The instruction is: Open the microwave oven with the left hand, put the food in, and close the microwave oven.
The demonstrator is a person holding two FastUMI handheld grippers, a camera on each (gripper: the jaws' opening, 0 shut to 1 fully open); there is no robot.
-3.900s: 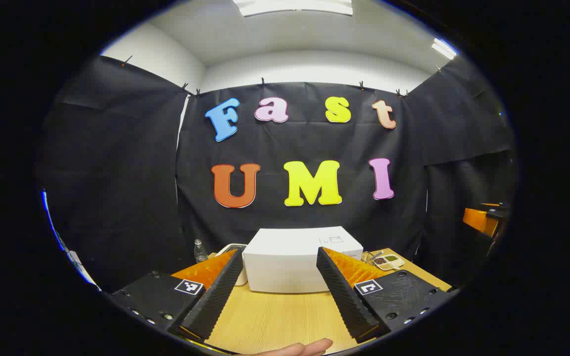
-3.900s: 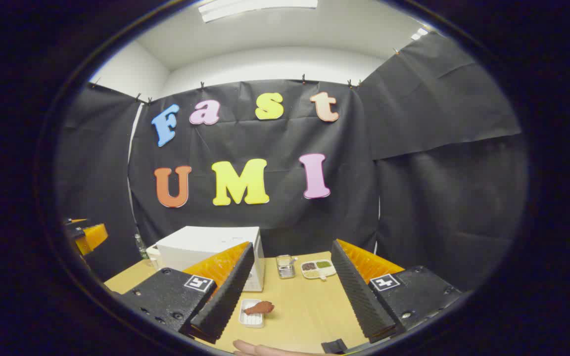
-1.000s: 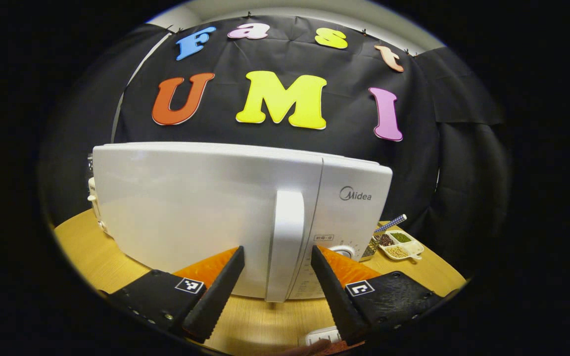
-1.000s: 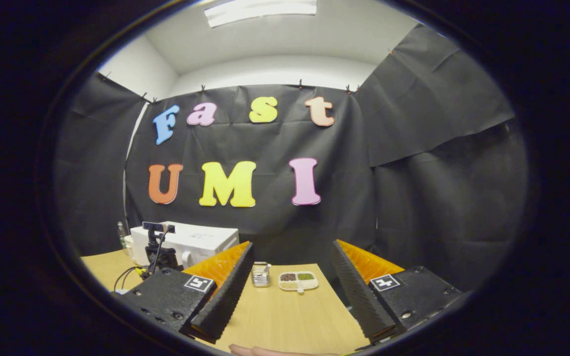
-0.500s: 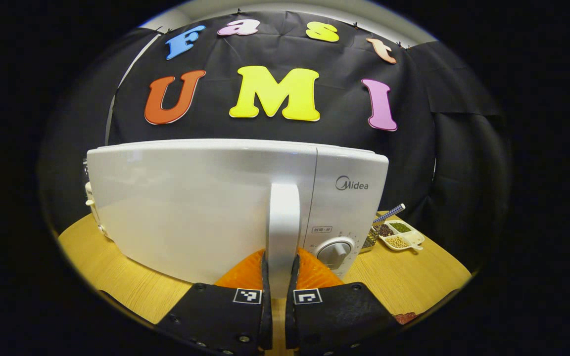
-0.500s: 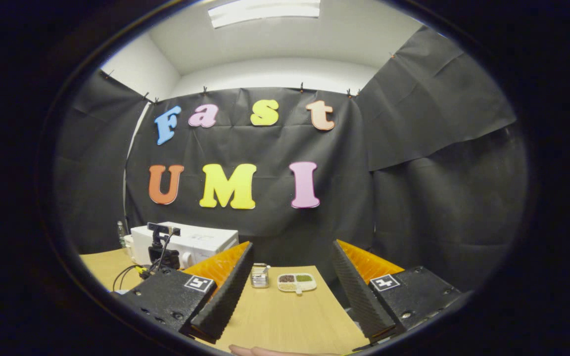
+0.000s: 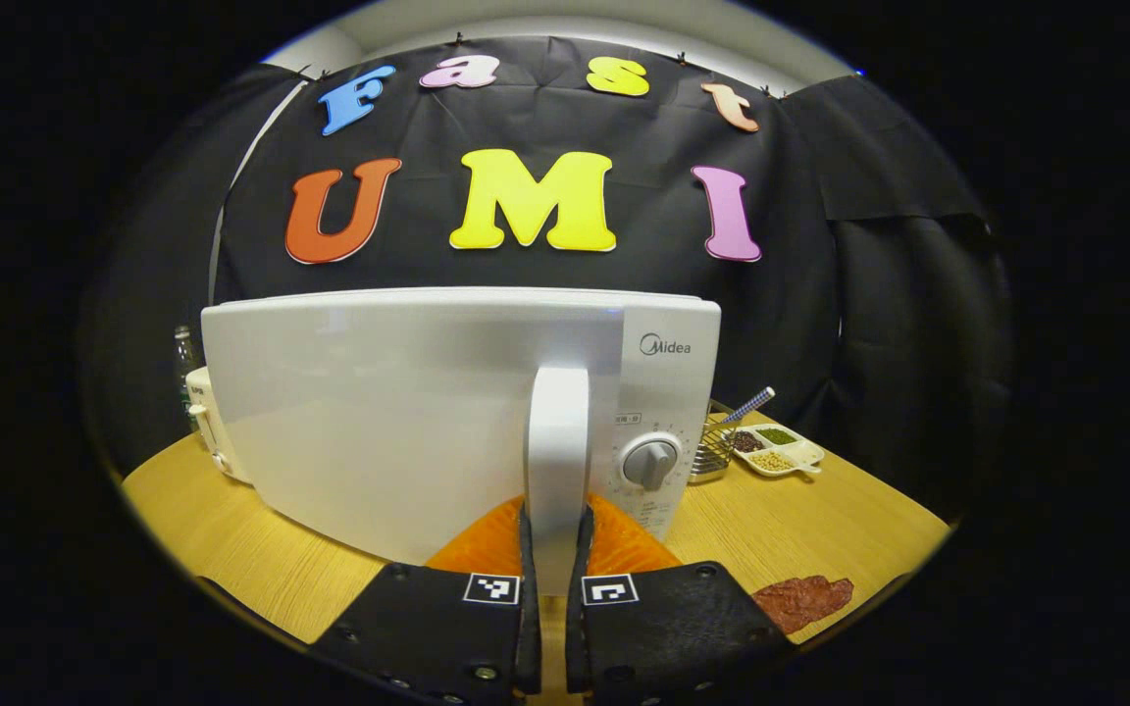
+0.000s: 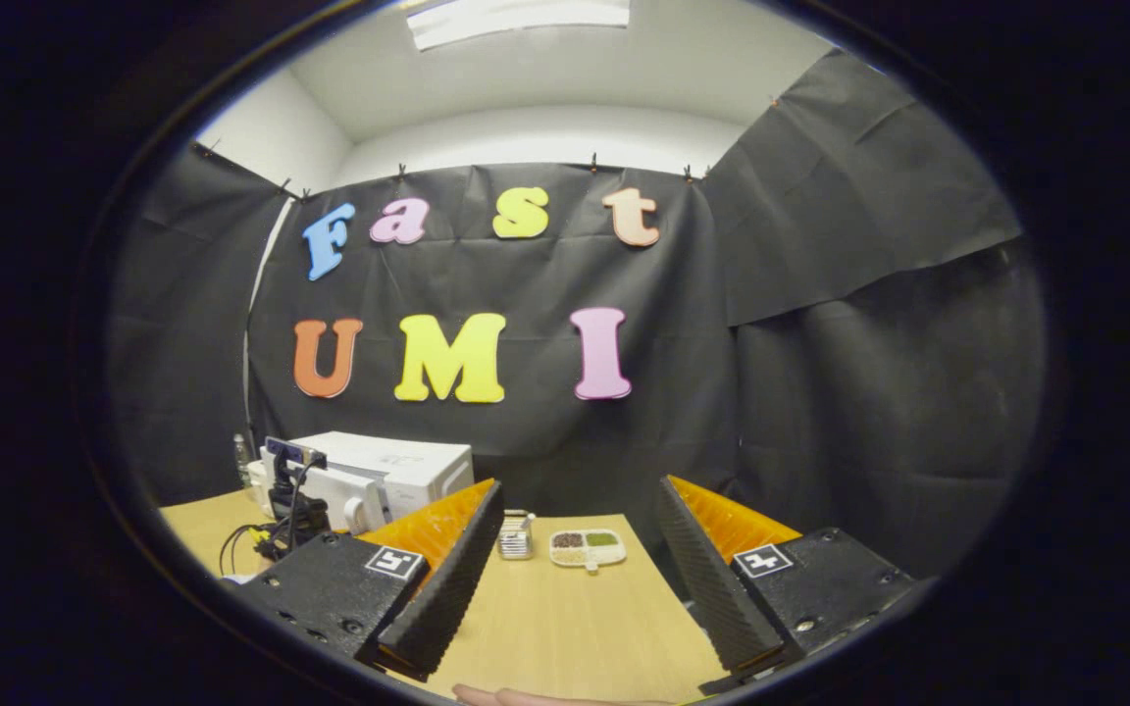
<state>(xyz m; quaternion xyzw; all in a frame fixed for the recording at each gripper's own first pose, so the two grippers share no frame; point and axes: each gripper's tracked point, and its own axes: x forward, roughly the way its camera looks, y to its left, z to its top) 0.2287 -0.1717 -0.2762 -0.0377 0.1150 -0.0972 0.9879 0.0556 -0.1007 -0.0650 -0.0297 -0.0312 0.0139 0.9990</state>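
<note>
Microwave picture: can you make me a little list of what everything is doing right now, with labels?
microwave: white boxy microwave oven on the light wooden table
door: looks slightly swung out from the panel; cannot tell for sure
handle: tall white door handle, clamped between both fingers
left gripper: shut on the handle
right gripper: open, holding nothing, above the table
food: flat reddish-brown piece of meat, on the table to the microwave's right
behind: small white divided dish of beans

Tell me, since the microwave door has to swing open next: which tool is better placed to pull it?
Left. The left tool is shut on the door handle of the microwave. The right tool hangs open above the table, apart from the microwave.
</note>
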